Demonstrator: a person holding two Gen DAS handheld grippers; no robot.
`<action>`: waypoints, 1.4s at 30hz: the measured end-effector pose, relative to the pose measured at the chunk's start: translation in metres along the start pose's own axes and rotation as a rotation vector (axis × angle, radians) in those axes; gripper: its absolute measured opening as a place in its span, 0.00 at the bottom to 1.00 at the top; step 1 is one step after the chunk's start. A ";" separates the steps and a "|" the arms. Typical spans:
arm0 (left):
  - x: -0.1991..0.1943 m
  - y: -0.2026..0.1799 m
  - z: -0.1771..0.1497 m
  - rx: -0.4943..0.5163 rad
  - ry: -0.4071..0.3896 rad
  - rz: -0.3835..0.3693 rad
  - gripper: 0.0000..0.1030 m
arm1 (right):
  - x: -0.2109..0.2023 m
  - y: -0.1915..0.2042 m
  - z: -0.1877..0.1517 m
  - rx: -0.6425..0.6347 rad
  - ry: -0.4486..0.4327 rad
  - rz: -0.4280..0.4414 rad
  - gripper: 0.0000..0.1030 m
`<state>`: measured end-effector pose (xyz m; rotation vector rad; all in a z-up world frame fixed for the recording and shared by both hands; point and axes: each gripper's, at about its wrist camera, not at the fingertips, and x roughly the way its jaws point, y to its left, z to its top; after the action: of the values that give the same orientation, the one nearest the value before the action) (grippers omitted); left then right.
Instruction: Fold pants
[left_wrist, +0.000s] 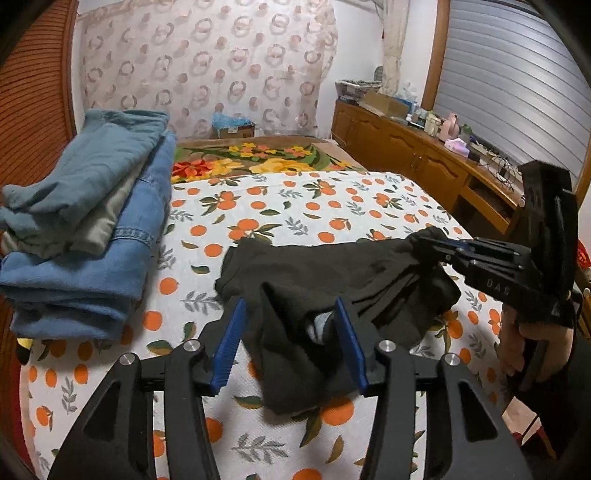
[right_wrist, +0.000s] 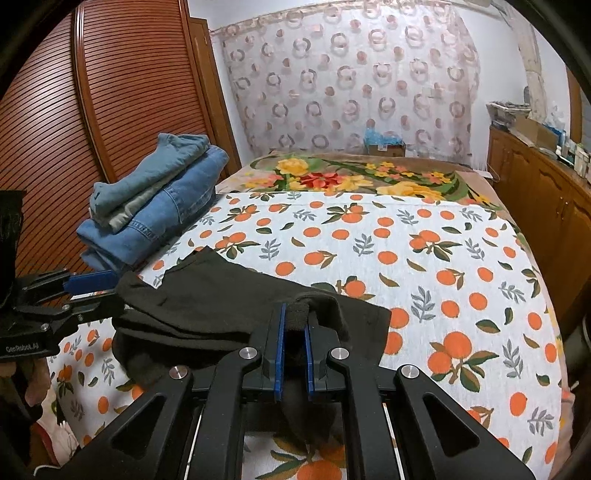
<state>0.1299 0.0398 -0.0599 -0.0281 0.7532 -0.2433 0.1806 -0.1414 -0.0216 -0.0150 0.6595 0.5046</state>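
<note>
The right gripper (right_wrist: 293, 347) sits at the near edge, its blue pads (right_wrist: 280, 343) closed on a raised fold of the black pants (right_wrist: 221, 310). The pants lie rumpled on the orange-print bedsheet (right_wrist: 424, 258), spreading left from the grip. At the far left edge of the pants, the left gripper (right_wrist: 94, 286) reaches in, its jaws parted around the cloth. Farther left, a stack of folded jeans (right_wrist: 159, 206) rests beside the slatted wooden door (right_wrist: 110, 110).

I noted a brown slatted wardrobe door (right_wrist: 110, 110), a ring-patterned sheer curtain (right_wrist: 351, 81), a long wooden sideboard (left_wrist: 406, 147) and a grey ribbed shutter (left_wrist: 517, 74).
</note>
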 end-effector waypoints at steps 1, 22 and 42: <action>-0.002 0.001 -0.001 -0.001 -0.004 0.000 0.49 | 0.000 0.000 0.001 -0.003 0.000 -0.001 0.08; 0.011 0.000 -0.027 0.039 0.051 -0.022 0.49 | -0.032 -0.021 -0.003 -0.014 -0.005 -0.037 0.26; 0.050 0.013 0.002 0.062 0.087 0.003 0.49 | 0.018 -0.012 0.000 -0.199 0.168 0.004 0.26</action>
<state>0.1691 0.0406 -0.0934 0.0422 0.8318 -0.2661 0.1982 -0.1444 -0.0337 -0.2453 0.7713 0.5753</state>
